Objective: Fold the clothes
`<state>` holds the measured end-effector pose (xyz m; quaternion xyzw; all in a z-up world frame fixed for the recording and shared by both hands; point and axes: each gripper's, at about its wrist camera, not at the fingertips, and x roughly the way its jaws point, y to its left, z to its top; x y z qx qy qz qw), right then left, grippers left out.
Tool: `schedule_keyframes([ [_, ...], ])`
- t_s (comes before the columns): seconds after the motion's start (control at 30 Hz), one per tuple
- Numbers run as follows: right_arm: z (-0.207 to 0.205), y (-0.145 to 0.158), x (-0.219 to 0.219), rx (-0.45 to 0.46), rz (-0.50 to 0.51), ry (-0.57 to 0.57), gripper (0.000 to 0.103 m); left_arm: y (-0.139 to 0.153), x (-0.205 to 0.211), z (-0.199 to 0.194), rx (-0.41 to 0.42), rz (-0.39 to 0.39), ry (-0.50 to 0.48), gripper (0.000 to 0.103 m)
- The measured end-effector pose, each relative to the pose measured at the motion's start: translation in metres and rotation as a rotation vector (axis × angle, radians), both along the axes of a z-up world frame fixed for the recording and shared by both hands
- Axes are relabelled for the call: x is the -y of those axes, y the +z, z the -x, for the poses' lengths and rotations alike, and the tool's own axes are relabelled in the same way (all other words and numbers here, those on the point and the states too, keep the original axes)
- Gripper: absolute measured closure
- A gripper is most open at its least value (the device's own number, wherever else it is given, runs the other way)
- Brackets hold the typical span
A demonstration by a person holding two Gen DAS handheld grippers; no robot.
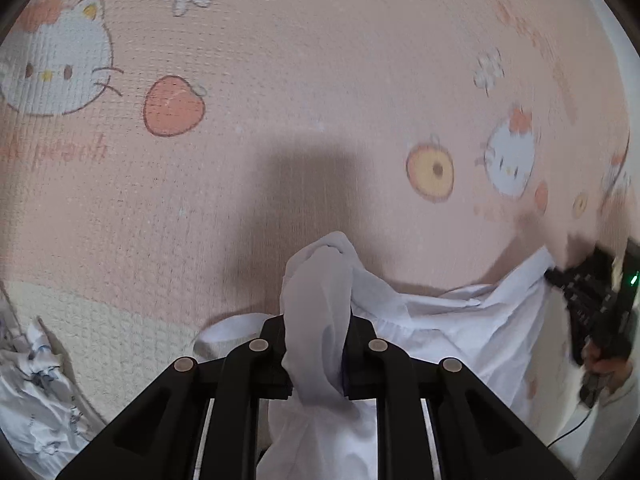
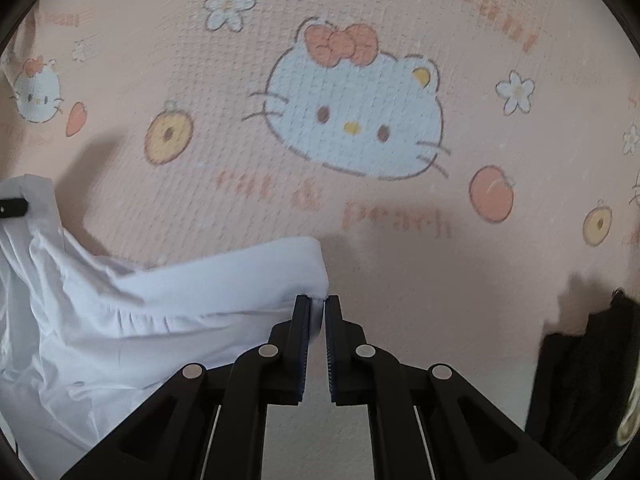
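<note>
Lying draped over pink printed mat [image 2: 400, 264]: white garment [image 2: 120, 320]. Left gripper [image 1: 316, 344] jaws clamping bunched fold of it; right gripper [image 2: 317, 320] jaws pinching its edge, cloth stretching between.

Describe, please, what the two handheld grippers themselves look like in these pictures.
Both the left gripper and right gripper are matte black, with angular linkage arms, round silver pivot pins and ribbed bluish pads. The left view also shows a green light and a thin black cable on the right gripper.
</note>
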<state>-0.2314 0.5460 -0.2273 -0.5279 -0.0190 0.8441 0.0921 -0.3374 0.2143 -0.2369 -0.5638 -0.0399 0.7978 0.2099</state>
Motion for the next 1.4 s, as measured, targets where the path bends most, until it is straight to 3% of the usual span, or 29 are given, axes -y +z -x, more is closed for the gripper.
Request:
schedule_keyframes([
  [0.37,0.035,0.009,-0.021,-0.023,-0.059,-0.032,0.099,0.017,-0.002,0.03,-0.058,-0.046,0.072,0.092],
  [0.67,0.053,0.021,-0.04,-0.053,-0.07,-0.067,0.099,0.018,-0.005,0.059,-0.058,-0.119,0.174,0.097],
  [0.8,0.06,0.016,-0.042,0.005,-0.067,-0.041,0.099,0.017,-0.002,0.064,-0.043,-0.184,0.202,0.097],
  [0.9,0.062,0.009,-0.038,0.036,-0.085,-0.02,0.091,0.012,0.0,0.07,0.01,-0.201,0.224,0.095],
  [0.93,0.06,0.008,-0.037,0.036,-0.075,-0.022,0.075,0.01,0.001,0.072,0.034,-0.208,0.223,0.094],
  [0.97,0.058,0.007,-0.036,0.035,-0.065,-0.023,0.052,0.007,0.002,0.074,0.058,-0.215,0.224,0.09],
  [1.0,0.057,0.006,-0.035,0.035,-0.055,-0.025,0.043,0.004,0.003,0.076,0.076,-0.227,0.227,0.081],
  [1.03,0.055,0.005,-0.036,0.03,-0.041,-0.041,0.039,0.002,0.006,0.076,0.086,-0.246,0.234,0.074],
  [1.1,0.053,0.003,-0.039,0.019,-0.003,-0.06,0.039,-0.001,0.012,0.074,0.092,-0.266,0.272,0.034],
  [1.23,0.051,-0.001,-0.052,0.022,0.103,-0.108,0.039,-0.014,0.02,0.077,0.128,-0.312,0.347,0.031],
  [1.4,0.051,-0.01,-0.066,0.048,0.196,-0.149,0.039,-0.028,0.002,0.084,0.152,-0.202,0.277,0.031],
])
